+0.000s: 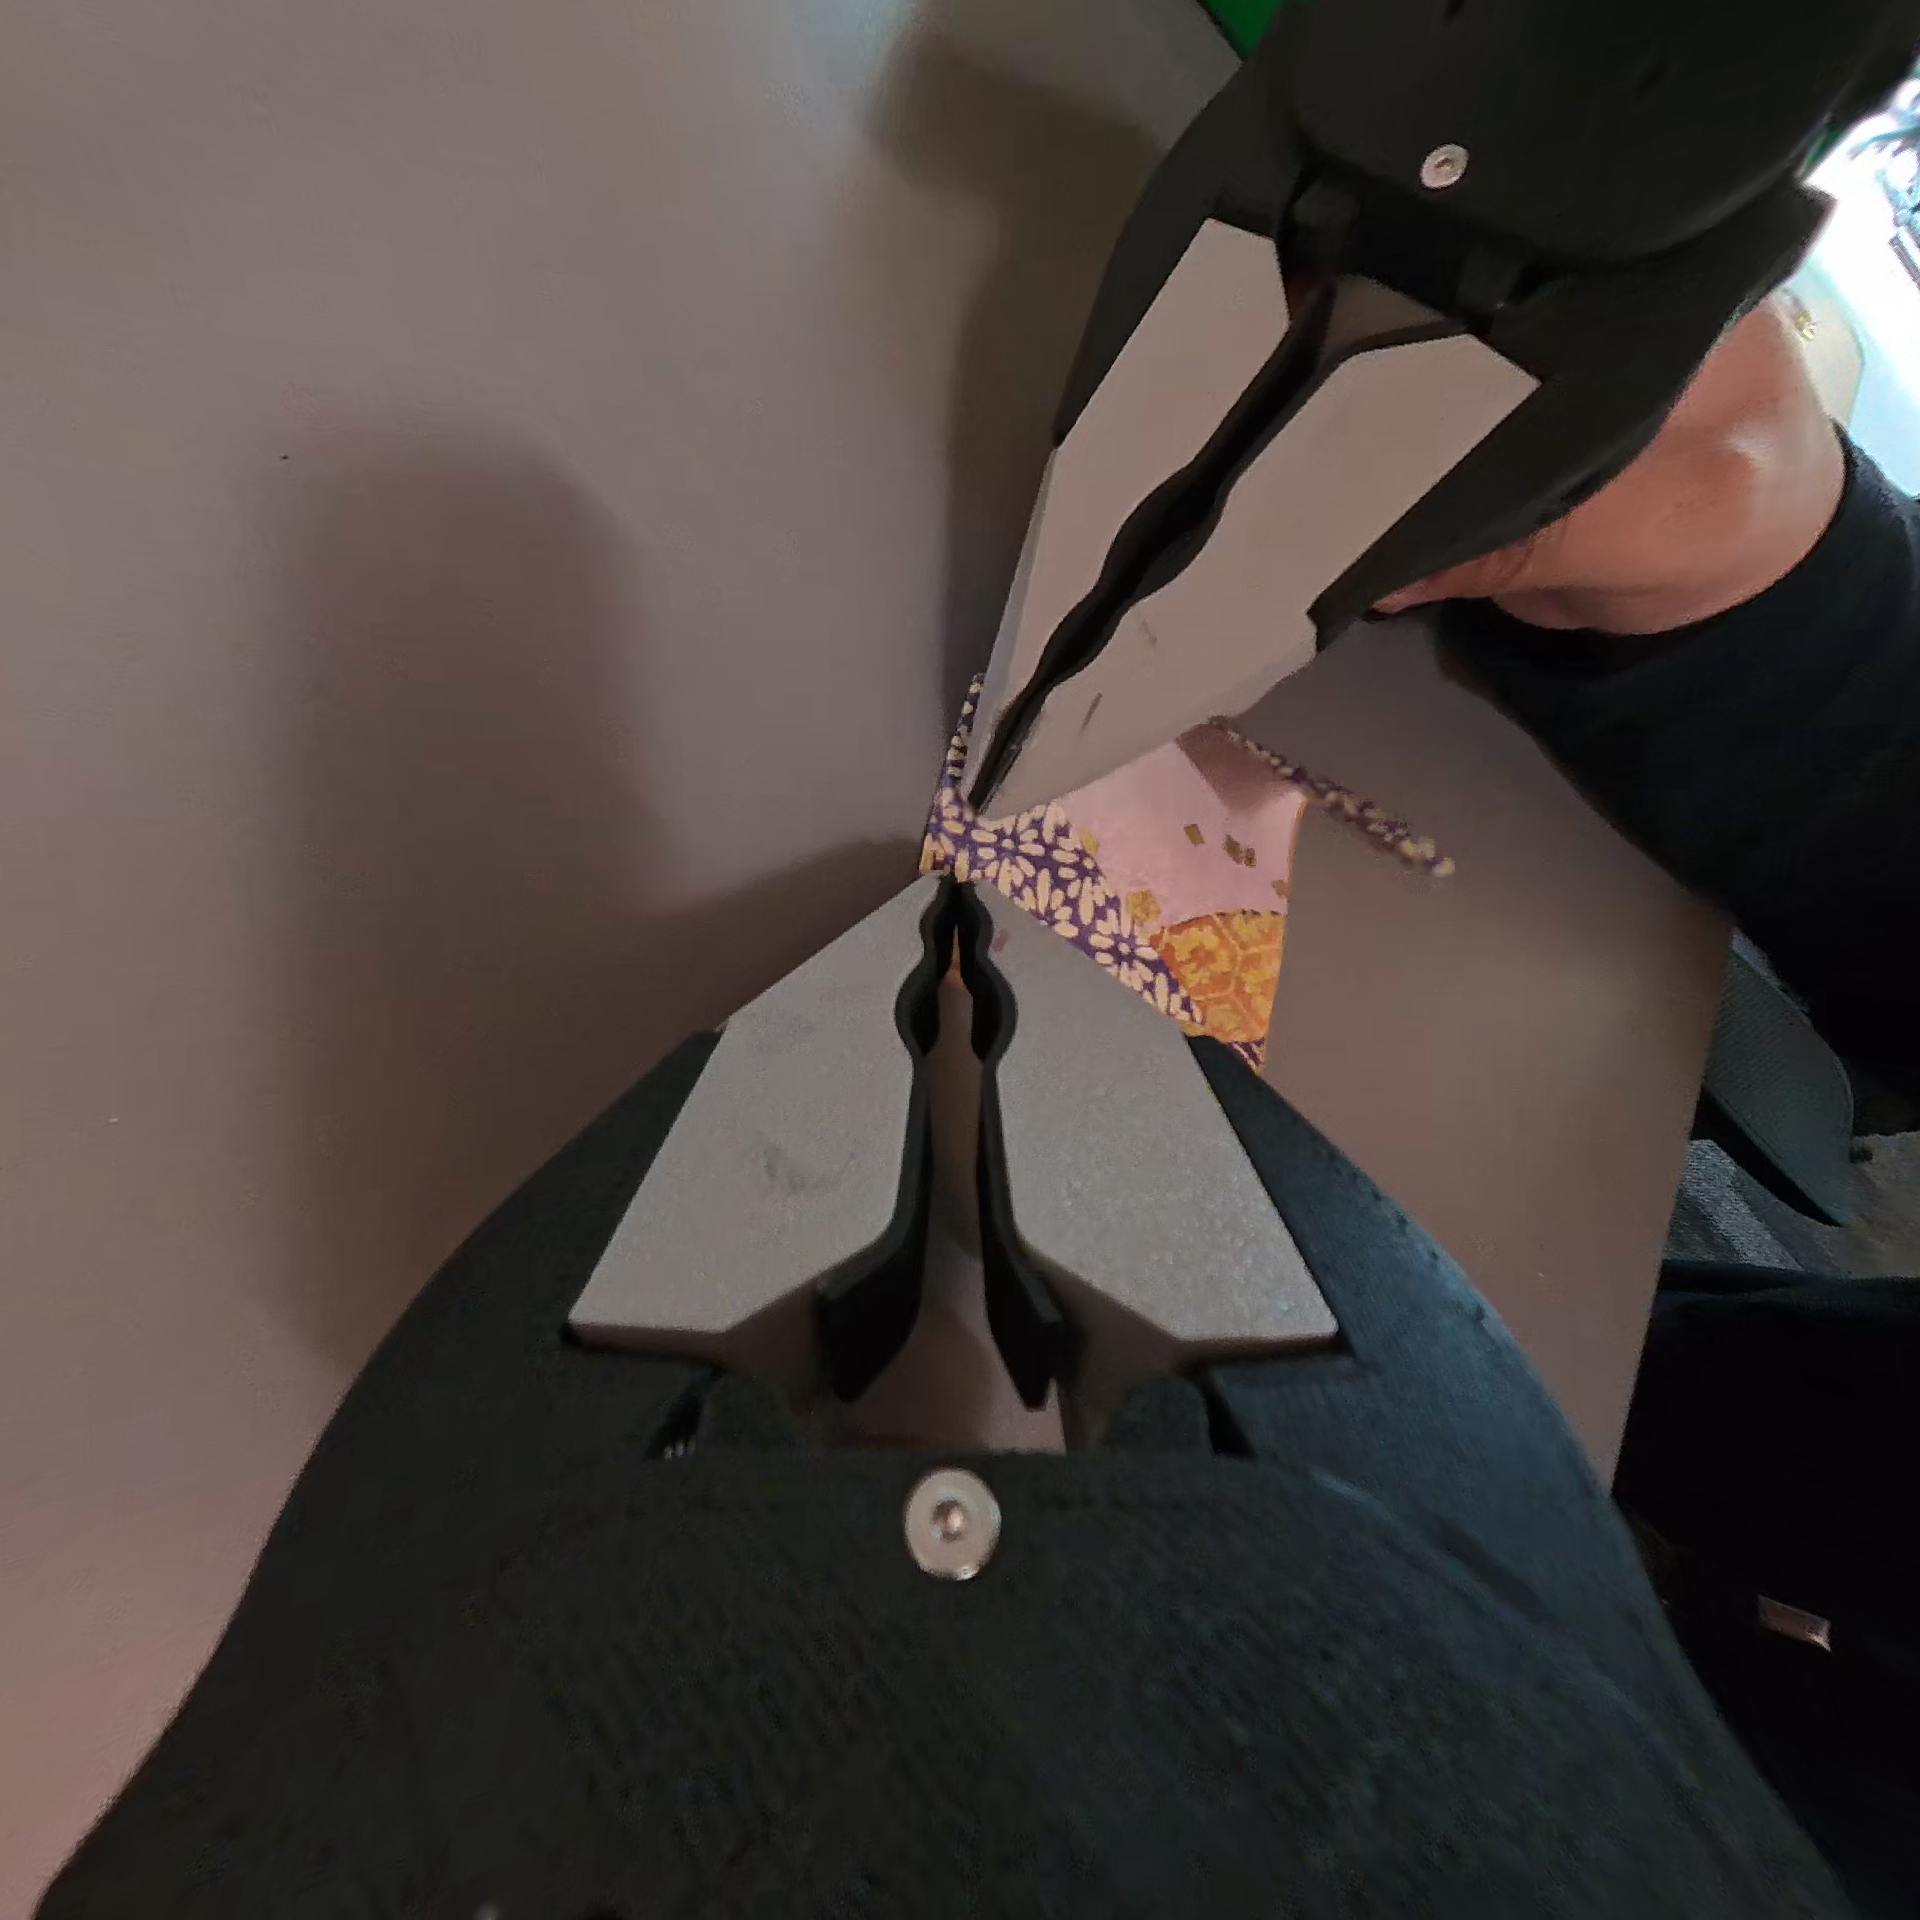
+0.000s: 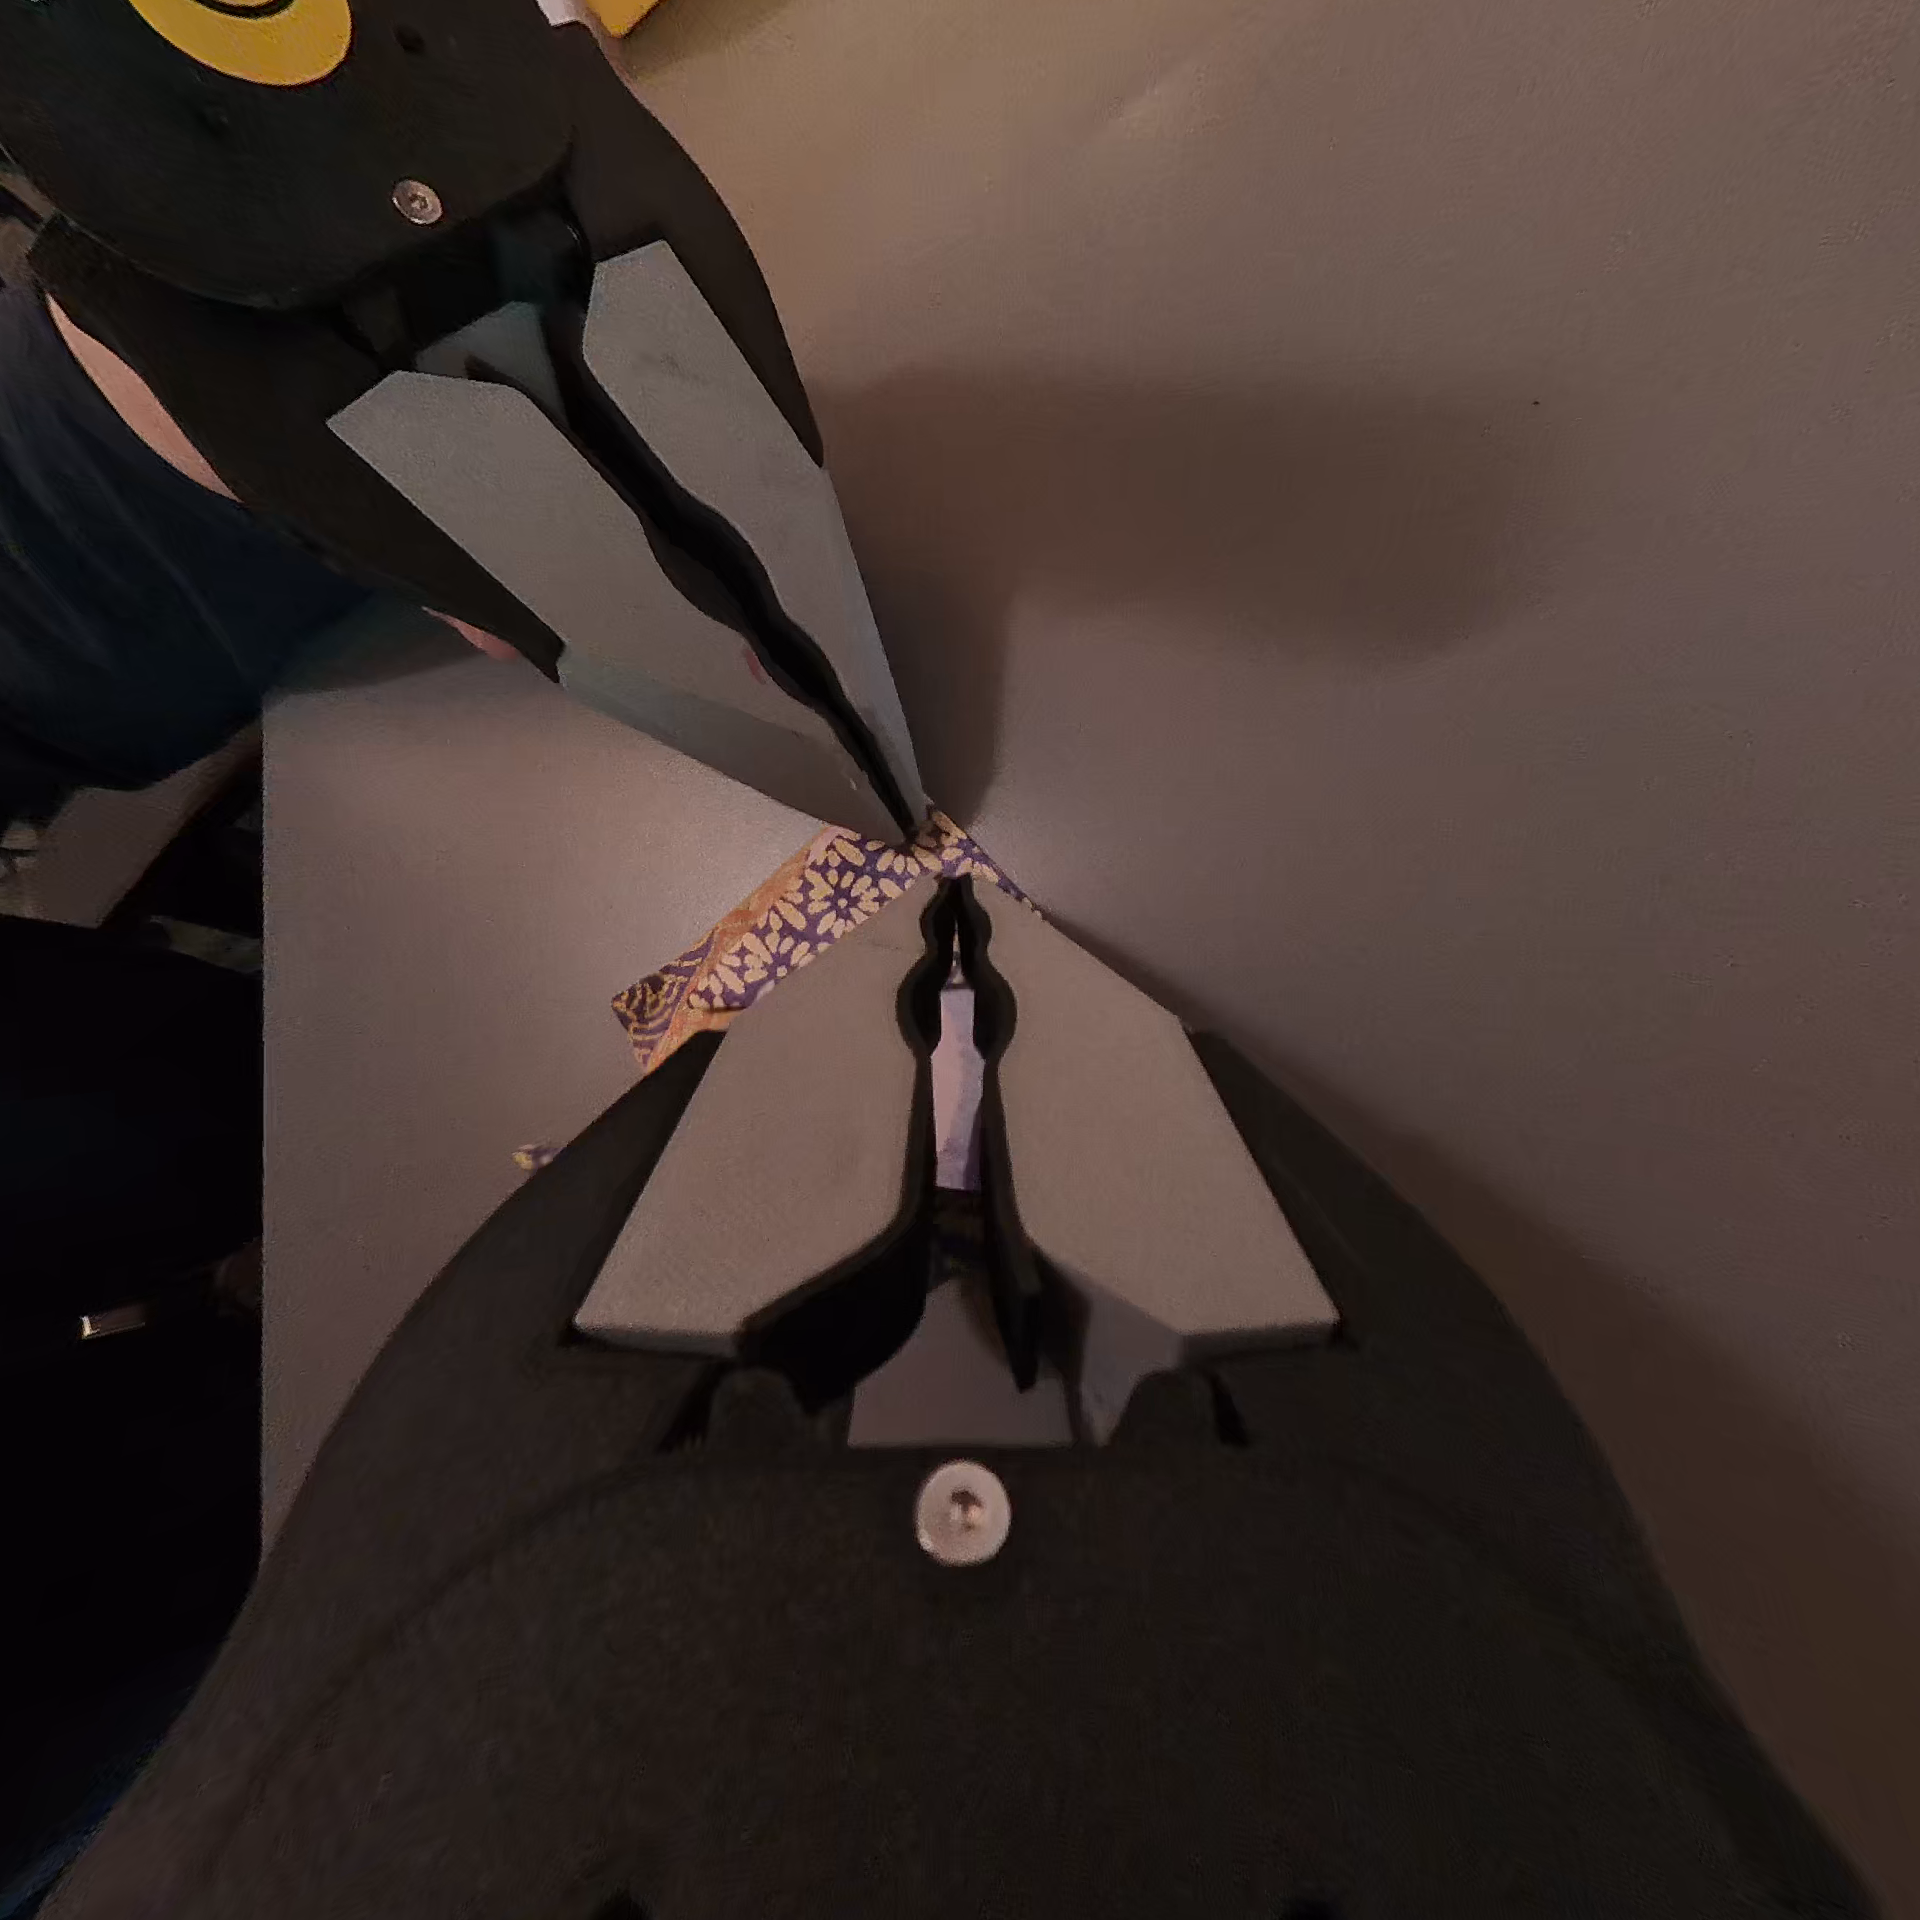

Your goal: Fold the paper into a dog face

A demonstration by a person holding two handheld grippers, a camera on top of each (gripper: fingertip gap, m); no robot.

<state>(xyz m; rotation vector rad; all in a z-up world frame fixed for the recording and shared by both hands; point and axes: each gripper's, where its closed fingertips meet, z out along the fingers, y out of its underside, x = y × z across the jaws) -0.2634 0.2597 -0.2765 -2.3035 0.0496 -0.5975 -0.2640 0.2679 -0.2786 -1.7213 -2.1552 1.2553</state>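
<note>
The paper is a small folded sheet with purple-and-white flower print, orange pattern and a pale pink area, held above the grey table. My left gripper is shut on one corner of it. My right gripper comes in from the upper right, shut on the paper right beside the left tips. In the right wrist view the paper shows as a narrow patterned strip, with my right gripper shut on it and my left gripper pinching it from the upper left.
The table's front edge runs down the right of the left wrist view, with a dark chair beyond it. A person's hand and dark sleeve hold the right gripper. The table edge also shows at the left of the right wrist view. Left and right tips are no more than a few centimetres apart.
</note>
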